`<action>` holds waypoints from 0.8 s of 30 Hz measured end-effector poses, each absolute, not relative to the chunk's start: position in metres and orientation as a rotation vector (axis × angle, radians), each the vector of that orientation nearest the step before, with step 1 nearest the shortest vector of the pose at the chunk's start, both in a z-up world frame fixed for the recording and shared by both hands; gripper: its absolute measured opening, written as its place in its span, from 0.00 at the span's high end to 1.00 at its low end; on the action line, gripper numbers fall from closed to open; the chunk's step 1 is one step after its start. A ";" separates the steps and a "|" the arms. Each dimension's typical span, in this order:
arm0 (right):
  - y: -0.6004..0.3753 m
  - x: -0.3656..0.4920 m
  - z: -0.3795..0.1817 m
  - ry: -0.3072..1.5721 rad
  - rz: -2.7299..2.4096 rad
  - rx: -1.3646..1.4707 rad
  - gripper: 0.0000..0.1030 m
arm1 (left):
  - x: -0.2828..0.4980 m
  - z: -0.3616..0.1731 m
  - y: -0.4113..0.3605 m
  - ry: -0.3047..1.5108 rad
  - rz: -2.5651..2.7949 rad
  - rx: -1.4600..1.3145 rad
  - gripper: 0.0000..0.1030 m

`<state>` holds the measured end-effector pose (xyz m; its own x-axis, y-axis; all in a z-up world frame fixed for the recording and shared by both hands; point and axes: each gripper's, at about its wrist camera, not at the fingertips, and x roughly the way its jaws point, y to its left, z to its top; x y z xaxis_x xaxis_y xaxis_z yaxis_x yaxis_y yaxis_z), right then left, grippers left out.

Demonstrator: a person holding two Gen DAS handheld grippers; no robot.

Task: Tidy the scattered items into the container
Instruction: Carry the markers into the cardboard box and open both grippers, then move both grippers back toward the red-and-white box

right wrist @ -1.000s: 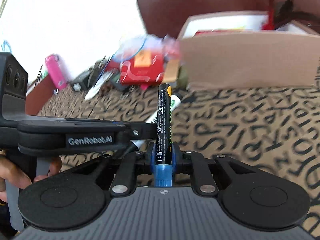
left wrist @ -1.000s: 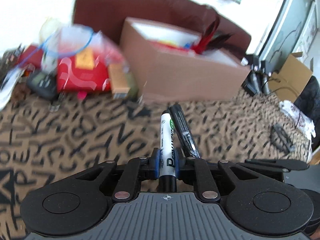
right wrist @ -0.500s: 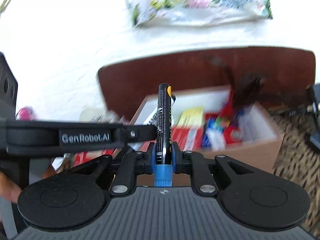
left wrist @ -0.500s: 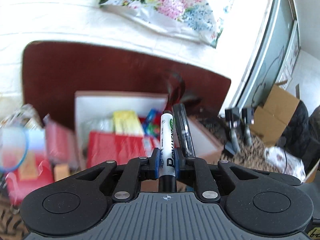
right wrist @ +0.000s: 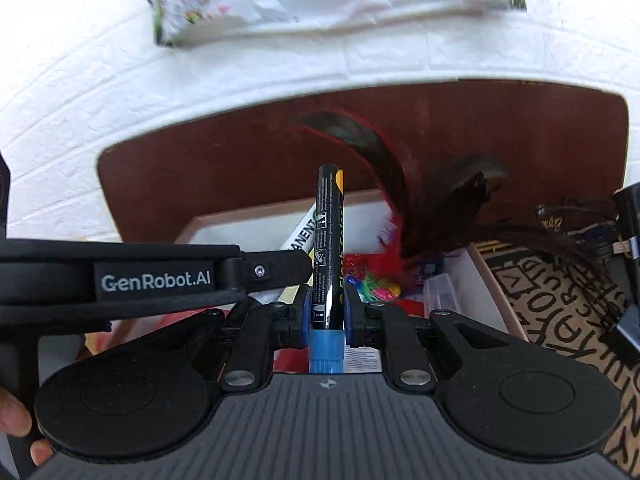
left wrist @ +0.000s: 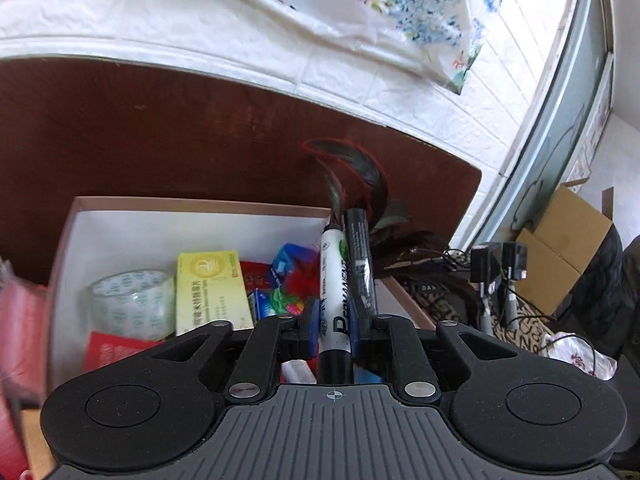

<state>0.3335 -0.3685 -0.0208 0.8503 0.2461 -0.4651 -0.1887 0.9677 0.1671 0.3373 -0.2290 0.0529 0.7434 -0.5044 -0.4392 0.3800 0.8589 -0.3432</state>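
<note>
My left gripper [left wrist: 335,330] is shut on a white permanent marker [left wrist: 333,280]. My right gripper [right wrist: 327,312] is shut on a black marker with a blue cap [right wrist: 329,248]. The black marker also shows in the left wrist view [left wrist: 360,260], right beside the white one. The white marker also shows in the right wrist view [right wrist: 301,236]. Both are held above the open cardboard box [left wrist: 120,220], which also shows in the right wrist view [right wrist: 224,226]. The box holds a tape roll [left wrist: 128,304], a yellow packet [left wrist: 212,292], red packets and a feather toy [right wrist: 380,160].
A dark brown headboard [left wrist: 180,132] stands behind the box, with a white brick wall above. The letter-patterned cover [right wrist: 560,308] lies to the right. Cables and adapters [left wrist: 496,264] and a second cardboard box [left wrist: 568,236] are at the far right. The left gripper's body [right wrist: 120,280] crosses the right wrist view.
Both grippers have lifted from low over the patterned cover and moved forward, and now hold their markers over the open box. Neither grip has changed.
</note>
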 end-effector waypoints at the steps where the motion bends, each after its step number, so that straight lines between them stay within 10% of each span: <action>1: -0.368 0.338 -0.024 0.525 0.223 0.093 0.79 | 0.339 0.049 -0.230 0.537 -0.484 -0.232 0.43; 2: -0.367 0.340 -0.028 0.531 0.204 0.063 0.57 | 0.339 0.047 -0.230 0.539 -0.477 -0.224 0.11; 3: -0.368 0.338 -0.031 0.519 0.173 0.040 0.43 | 0.337 0.045 -0.229 0.536 -0.473 -0.217 0.00; 10: -0.382 0.299 -0.037 0.416 0.083 0.108 0.07 | 0.305 0.048 -0.211 0.493 -0.489 -0.193 0.00; 24: -0.333 0.209 -0.042 0.513 0.152 0.086 0.00 | 0.200 0.031 -0.170 0.559 -0.416 -0.138 0.00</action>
<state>0.2094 -0.3328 -0.0419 0.8603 0.1666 -0.4819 -0.1234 0.9850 0.1203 0.2000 -0.1695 0.0308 0.7674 -0.4186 -0.4857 0.3444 0.9080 -0.2384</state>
